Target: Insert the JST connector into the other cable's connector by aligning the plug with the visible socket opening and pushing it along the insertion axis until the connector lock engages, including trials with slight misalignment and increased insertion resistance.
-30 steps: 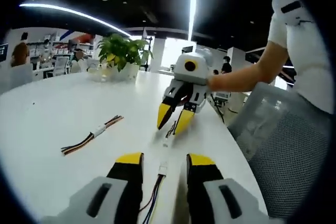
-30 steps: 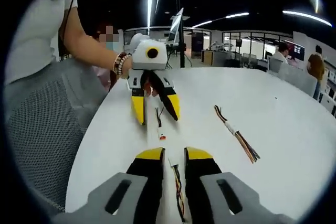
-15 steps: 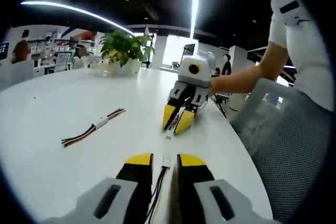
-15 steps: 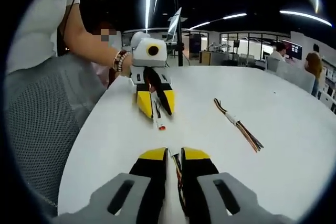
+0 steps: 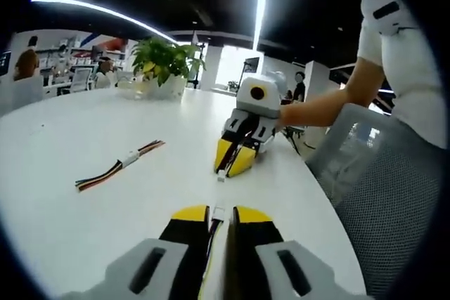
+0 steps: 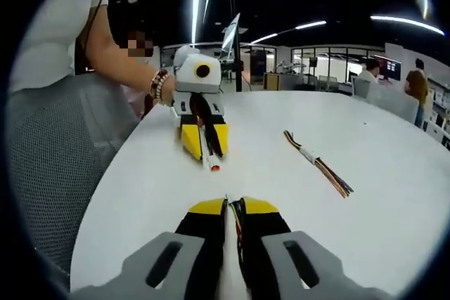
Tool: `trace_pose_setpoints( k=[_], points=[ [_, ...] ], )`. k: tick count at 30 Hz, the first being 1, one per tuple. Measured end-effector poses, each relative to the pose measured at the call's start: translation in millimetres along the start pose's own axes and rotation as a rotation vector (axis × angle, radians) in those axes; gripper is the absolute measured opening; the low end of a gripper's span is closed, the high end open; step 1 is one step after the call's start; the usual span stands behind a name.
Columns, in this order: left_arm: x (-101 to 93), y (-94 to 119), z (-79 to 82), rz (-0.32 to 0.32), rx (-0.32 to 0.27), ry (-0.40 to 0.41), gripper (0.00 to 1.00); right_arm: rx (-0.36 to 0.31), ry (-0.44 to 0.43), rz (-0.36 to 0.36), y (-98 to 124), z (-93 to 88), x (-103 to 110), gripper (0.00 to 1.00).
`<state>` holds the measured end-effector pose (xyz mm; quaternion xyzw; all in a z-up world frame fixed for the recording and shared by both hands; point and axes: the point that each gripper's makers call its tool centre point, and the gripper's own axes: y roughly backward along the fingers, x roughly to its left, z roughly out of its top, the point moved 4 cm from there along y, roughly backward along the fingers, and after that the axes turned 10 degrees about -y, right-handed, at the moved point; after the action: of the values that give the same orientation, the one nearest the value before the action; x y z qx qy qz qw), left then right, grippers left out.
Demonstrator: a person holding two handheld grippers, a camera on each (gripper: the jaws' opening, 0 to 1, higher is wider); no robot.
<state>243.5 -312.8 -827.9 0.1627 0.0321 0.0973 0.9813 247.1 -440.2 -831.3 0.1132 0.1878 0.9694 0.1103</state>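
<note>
Two cables, each pinched in a closed gripper: left gripper point(image 5: 219, 217), right gripper point(image 6: 231, 209) (connectors apart, facing).

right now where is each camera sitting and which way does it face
Left gripper view: rides the left hand-held gripper, low over the white table, facing the right hand-held gripper and the person's forearm; its jaws pinch a cable.
Right gripper view: rides the right hand-held gripper, facing the left hand-held gripper and a braceleted wrist.
Shared: the table and a spare cable; the cameras face each other.
</note>
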Motion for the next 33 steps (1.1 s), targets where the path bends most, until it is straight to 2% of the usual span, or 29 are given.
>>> trace_pose_setpoints(
  k=[4, 17, 22, 28, 30, 31, 33],
  points=[
    [0.3, 0, -2.1, -0.002, 0.006, 0.003, 0.01, -0.018, 0.004, 0.000, 0, -0.4, 0, 0.05],
    [1.8, -4, -0.1, -0.017, 0.009, -0.004, 0.00, -0.042, -0.043, -0.005, 0, -1.5, -2, 0.03],
    [6.5, -1, 7.8, -0.005, 0.000, -0.016, 0.00, -0.047, -0.052, -0.008, -1, 0.6, -1, 0.03],
    [6.5, 0, 11.4, -0.006, 0.032, -0.060, 0.00, -0.058, -0.031, -0.017, 2, 14.3, 1, 0.02],
    [6.6, 0, 13.8, -0.006, 0.045, -0.077, 0.00, -0.049, -0.017, -0.027, 2, 19.2, 1, 0.02],
    [7.5, 1, 12.1, -0.002, 0.079, -0.095, 0.00, -0.035, -0.004, -0.041, 3, 19.9, -1, 0.02],
    [6.4, 0, 15.3, -0.005, 0.076, -0.105, 0.00, -0.025, 0.003, -0.050, 3, 22.9, -3, 0.02]
  ],
)
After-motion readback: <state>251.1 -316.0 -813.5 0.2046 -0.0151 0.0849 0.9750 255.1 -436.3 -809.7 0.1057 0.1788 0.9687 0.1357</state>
